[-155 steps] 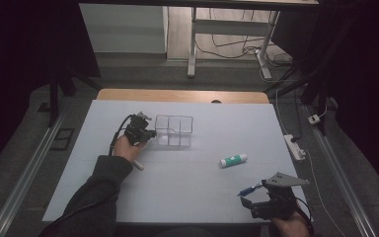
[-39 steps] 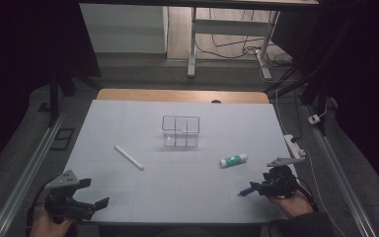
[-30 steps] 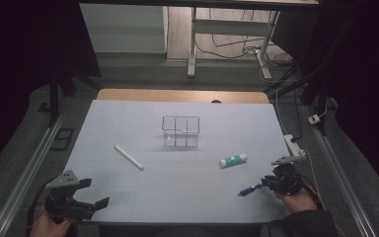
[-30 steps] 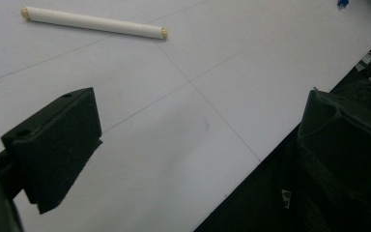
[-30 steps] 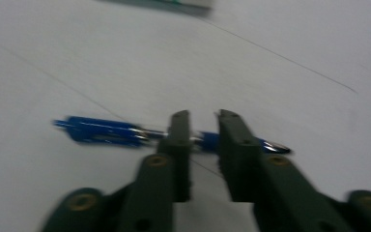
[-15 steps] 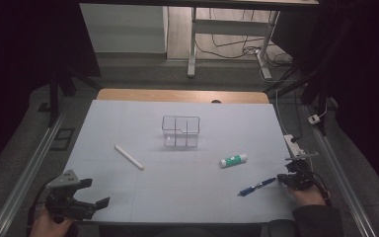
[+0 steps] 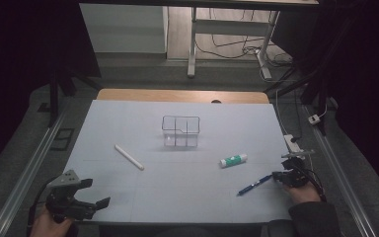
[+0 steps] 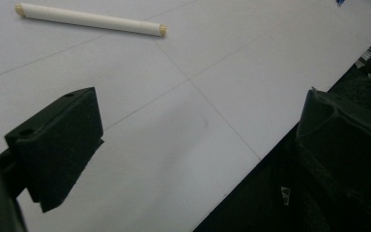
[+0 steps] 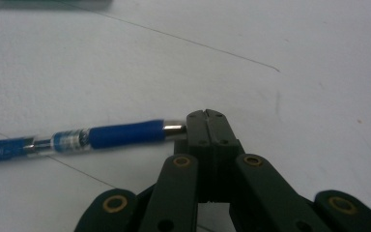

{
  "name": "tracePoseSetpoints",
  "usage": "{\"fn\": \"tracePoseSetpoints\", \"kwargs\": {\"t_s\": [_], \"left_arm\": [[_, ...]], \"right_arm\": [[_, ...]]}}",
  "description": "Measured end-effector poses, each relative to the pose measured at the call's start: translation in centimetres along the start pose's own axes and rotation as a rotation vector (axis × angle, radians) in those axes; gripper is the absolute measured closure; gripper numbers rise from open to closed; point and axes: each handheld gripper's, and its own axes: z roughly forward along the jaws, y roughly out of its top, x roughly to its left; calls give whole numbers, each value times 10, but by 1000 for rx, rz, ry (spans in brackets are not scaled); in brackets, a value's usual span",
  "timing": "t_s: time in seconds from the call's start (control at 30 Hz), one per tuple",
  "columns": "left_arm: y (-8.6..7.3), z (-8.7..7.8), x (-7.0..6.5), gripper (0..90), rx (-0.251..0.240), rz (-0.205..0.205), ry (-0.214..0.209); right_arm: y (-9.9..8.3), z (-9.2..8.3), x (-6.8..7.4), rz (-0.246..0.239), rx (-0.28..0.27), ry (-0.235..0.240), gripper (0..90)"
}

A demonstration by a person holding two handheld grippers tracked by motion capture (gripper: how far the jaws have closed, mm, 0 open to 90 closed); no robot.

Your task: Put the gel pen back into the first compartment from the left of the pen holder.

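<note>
Looking along the right gripper (image 9: 206, 116), its own view shows the two jaws pressed together, with the silver tip of the blue pen (image 9: 101, 135) touching their left side; whether the tip is actually pinched between them I cannot tell, since it seems to sit just beside the seam. That close view also brings out the pen's blue grip sleeve, a clear section with a label band and the blue barrel running off to the left. From the high view the pen (image 7: 254, 184) is a thin blue line lying slantwise near the right edge of the desk (image 7: 128, 113), just left of the right gripper (image 7: 282, 177).

The left gripper (image 8: 198, 145) stands spread wide over the bare front edge of the desk.

Counted on the desk: one pen, one white stick (image 7: 129, 157), one green-and-white glue stick (image 7: 234, 160) and one clear divided box (image 7: 180, 132) in the middle.
</note>
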Motion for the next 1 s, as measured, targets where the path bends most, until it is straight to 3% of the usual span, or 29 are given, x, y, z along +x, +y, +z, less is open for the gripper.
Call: {"fn": "tracePoseSetpoints", "kwargs": {"t_s": [0.07,0.4,1.0], "left_arm": [[0,0,0,28,1,0,0],[1,1,0,30,5,2,0],[1,2,0,32,10,8,-3]], "right_arm": [[2,2,2,-5,-2,23,893],[20,13,10,-53,14,19,893],[53,37,12,-54,-18,20,893]]}}
